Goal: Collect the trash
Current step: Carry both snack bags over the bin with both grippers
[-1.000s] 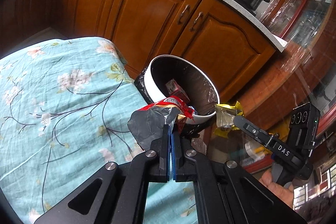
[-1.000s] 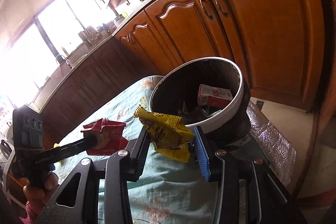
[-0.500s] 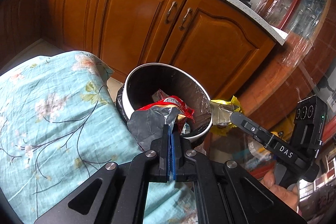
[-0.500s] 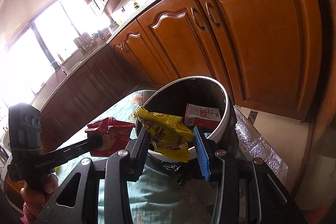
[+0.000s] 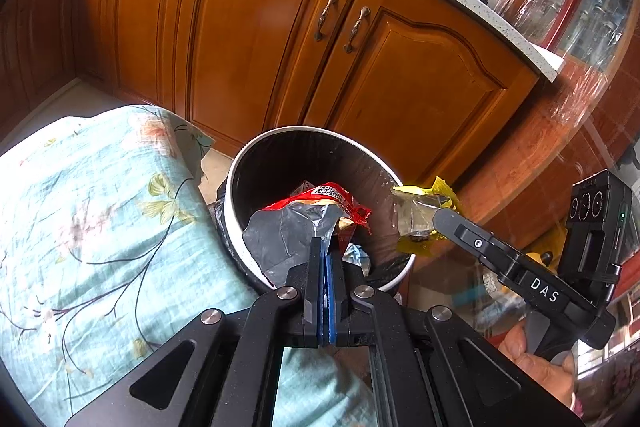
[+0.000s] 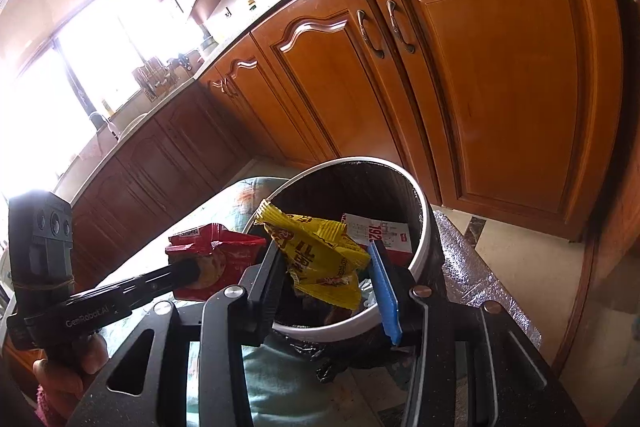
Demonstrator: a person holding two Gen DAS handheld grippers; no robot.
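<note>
- The left gripper (image 5: pixel 326 247) has its blue pads pressed together on the edge of a red snack wrapper (image 5: pixel 308 223) (its silver inner side faces the camera).
- Just ahead of those tips, the wrapper hangs over the near rim of the trash bin (image 5: pixel 256 155), a round white-rimmed bin with a black liner.
- The right gripper (image 6: pixel 326 267) stands with its jaws spread wide, yet a yellow snack wrapper (image 6: pixel 320 255) sits between them; it seems to lean against the left-hand finger (image 6: pixel 268 279), though whether it is truly held cannot be told.
- Past the right gripper's tips the bin (image 6: pixel 424 235) opens directly below the yellow wrapper, and a white-and-red carton (image 6: pixel 376 231) lies inside it.
- In the left wrist view the yellow wrapper (image 5: pixel 420 211) shows to the right of the left tips, at the far-right rim of the bin.
- To the left of both grippers lies a teal floral cloth (image 5: pixel 80 211); beyond the bin stand wooden cabinet doors (image 5: pixel 248 39).
</note>
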